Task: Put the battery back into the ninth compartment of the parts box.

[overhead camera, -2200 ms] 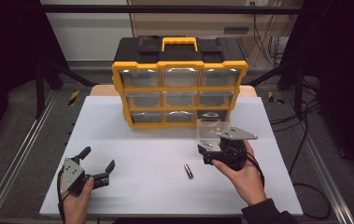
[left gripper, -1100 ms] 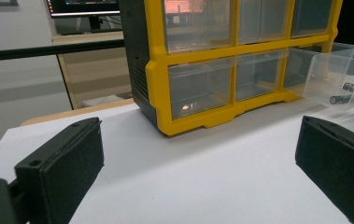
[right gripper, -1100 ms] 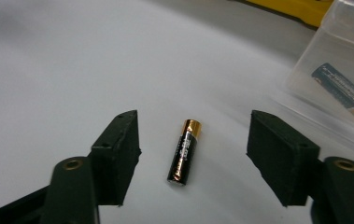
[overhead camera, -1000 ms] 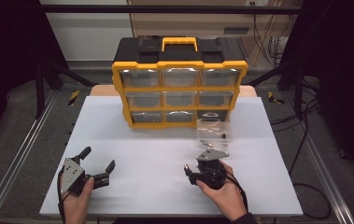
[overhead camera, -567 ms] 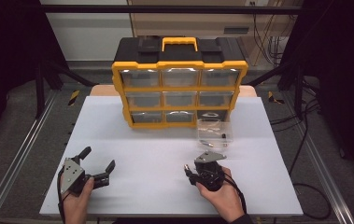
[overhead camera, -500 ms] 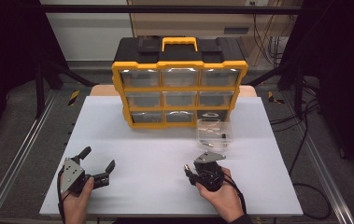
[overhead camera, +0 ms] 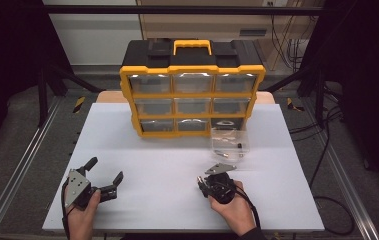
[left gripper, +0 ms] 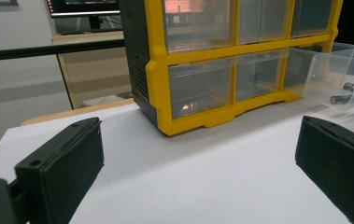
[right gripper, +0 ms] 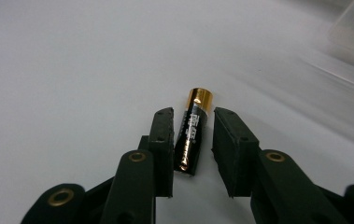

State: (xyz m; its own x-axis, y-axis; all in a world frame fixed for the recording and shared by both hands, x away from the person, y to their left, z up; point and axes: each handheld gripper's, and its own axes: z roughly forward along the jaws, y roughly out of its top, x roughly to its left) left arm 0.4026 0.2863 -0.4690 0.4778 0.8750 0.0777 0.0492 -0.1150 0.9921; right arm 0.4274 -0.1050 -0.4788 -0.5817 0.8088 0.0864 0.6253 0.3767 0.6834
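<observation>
A black AA battery (right gripper: 192,133) with a gold end lies on the white tabletop (overhead camera: 167,155). My right gripper (right gripper: 191,112) straddles it with a jaw on each side. The left jaw is almost touching it, and a thin gap remains at the right jaw. From above, the right gripper (overhead camera: 202,184) is at the near centre-right, pointing left, and it covers the battery. My left gripper (overhead camera: 105,169) rests at the near left, wide open and holding nothing. Its jaws (left gripper: 195,130) face the organiser.
A yellow and black drawer organiser (overhead camera: 192,85) stands at the back of the table. One clear drawer (overhead camera: 229,142) sits pulled out on the table in front of its lower right, with small batteries inside. In the left gripper view, the organiser (left gripper: 202,70) and drawer (left gripper: 338,79) lie ahead.
My right gripper came from beside the clear drawer toward the near left and dropped over the battery, with its jaws narrowing around it. The left gripper stayed put.
</observation>
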